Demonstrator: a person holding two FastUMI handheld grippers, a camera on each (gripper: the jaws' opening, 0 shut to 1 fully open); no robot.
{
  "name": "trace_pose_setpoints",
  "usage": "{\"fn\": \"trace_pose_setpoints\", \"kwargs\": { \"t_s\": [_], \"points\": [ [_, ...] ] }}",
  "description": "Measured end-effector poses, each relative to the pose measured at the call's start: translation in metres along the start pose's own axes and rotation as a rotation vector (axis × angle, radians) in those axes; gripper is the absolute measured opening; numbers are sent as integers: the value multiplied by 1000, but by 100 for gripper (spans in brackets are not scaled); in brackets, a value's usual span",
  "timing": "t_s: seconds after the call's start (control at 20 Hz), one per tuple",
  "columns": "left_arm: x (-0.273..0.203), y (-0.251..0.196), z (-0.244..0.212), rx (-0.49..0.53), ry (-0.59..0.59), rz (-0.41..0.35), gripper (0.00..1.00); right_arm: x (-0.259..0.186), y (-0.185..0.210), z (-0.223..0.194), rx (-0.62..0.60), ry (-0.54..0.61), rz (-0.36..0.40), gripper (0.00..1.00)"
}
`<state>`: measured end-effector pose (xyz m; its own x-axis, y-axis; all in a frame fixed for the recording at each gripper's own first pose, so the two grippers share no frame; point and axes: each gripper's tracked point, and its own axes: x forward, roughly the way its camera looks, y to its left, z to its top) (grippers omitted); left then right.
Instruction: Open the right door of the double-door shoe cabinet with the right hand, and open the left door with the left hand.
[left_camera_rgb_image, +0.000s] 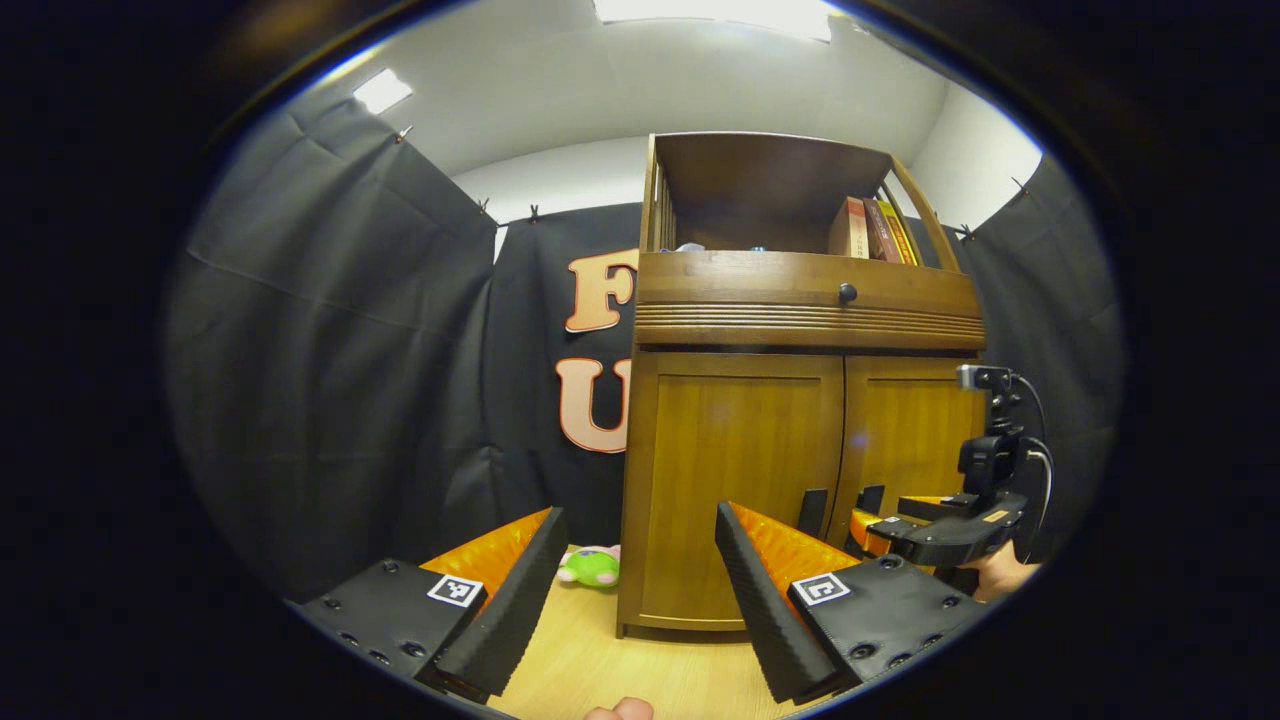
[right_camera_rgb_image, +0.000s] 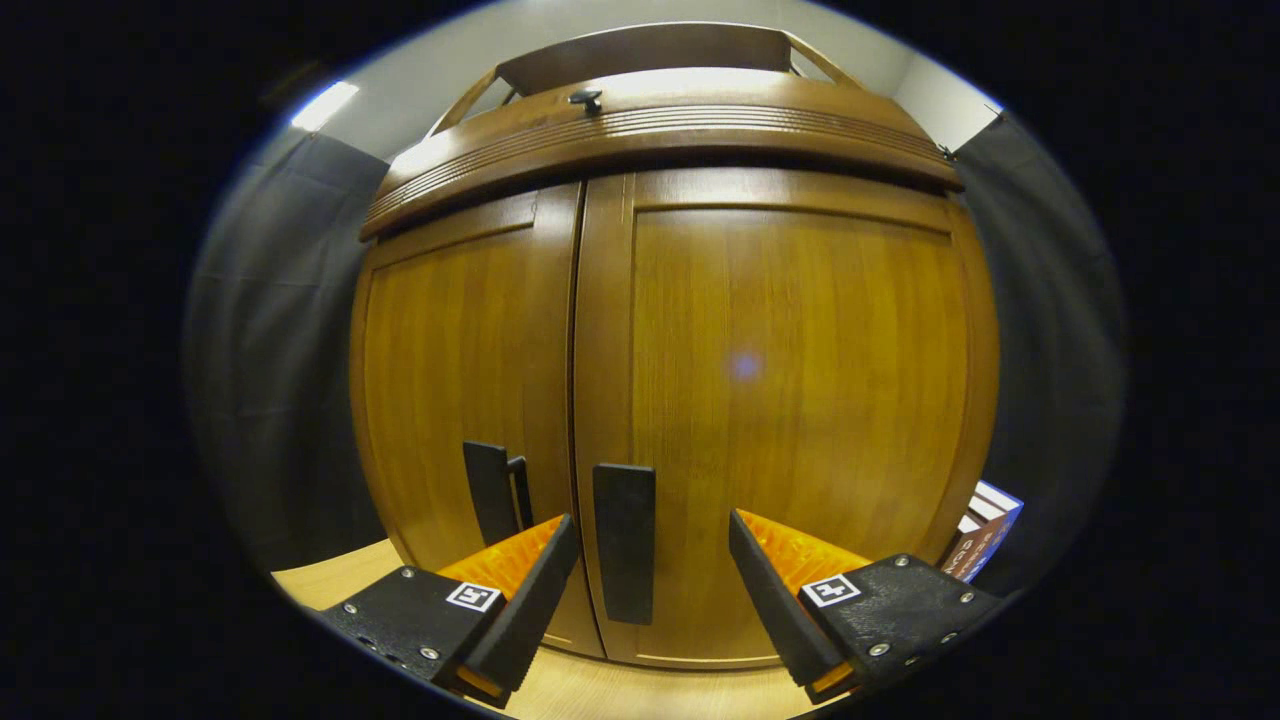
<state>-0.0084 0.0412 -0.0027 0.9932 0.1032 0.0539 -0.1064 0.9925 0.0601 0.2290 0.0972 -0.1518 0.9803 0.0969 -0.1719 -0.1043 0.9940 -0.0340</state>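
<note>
Step 1 in hand: R gripper (right_camera_rgb_image: 650, 570) wide open, empty, straddling R door (right_camera_rgb_image: 790, 400) handle (right_camera_rgb_image: 624, 540), doors shut; next close on handle, pull; L gripper (left_camera_rgb_image: 635, 570) open, empty, well back.

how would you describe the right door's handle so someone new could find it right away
Find the wooden shoe cabinet and its two closed lower doors. On the right door, low down beside the centre seam, is a flat black vertical handle. It sits between the right gripper's open fingers, while its twin is across the seam.
</note>
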Motion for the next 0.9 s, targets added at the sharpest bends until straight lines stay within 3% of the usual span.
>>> {"fn": "trace_pose_setpoints", "kwargs": {
  "t_s": [0.1, 0.15, 0.2, 0.3, 0.35, 0.4, 0.5, 0.55, 0.6, 0.65, 0.75, 0.8, 0.85, 0.9],
  "points": [
    [-2, 2, 0, 4, 2, 6, 99, 11, -2, -5, 10, 8, -27, 93],
    [-2, 3, 0, 2, 1, 6, 99, 15, -3, -4, 14, 4, -38, 85],
    [-3, 2, 1, 0, 0, 5, 99, 13, -6, -4, 17, 3, -50, 100],
    [-2, 3, 1, -1, 0, 4, 99, 14, -6, -5, 16, -5, -56, 82],
    [-1, 3, 2, -1, -1, 2, 99, 14, -6, -4, 14, -10, -59, 95],
    [-2, 2, 3, -3, -4, -1, 99, 14, -6, -5, 17, -7, -62, 88],
    [-2, 0, 3, -3, -9, -10, 99, 15, -5, -4, 11, -11, -71, 88],
    [-1, 0, 4, -1, -11, -10, 99, 15, -5, -4, 3, -12, -79, 98],
    [-2, 1, 4, 1, -12, -11, 99, 16, -5, -3, -3, -17, -79, 86],
    [-2, 1, 4, 3, -12, -11, 99, 16, -3, -3, -11, -21, -75, 94],
    [-1, 3, 3, 3, -12, -12, 96, 17, -2, -2, -40, -32, -79, 82],
    [-1, 4, 4, 2, -12, -12, 99, 18, 2, -2, -54, -35, -69, 69],
    [0, 4, 4, 0, -11, -11, 99, 20, 6, -1, -71, -41, -59, 47],
    [-1, 4, 3, -4, -11, -13, 98, 22, 8, -1, -92, -45, -54, 38]
  ]
}}
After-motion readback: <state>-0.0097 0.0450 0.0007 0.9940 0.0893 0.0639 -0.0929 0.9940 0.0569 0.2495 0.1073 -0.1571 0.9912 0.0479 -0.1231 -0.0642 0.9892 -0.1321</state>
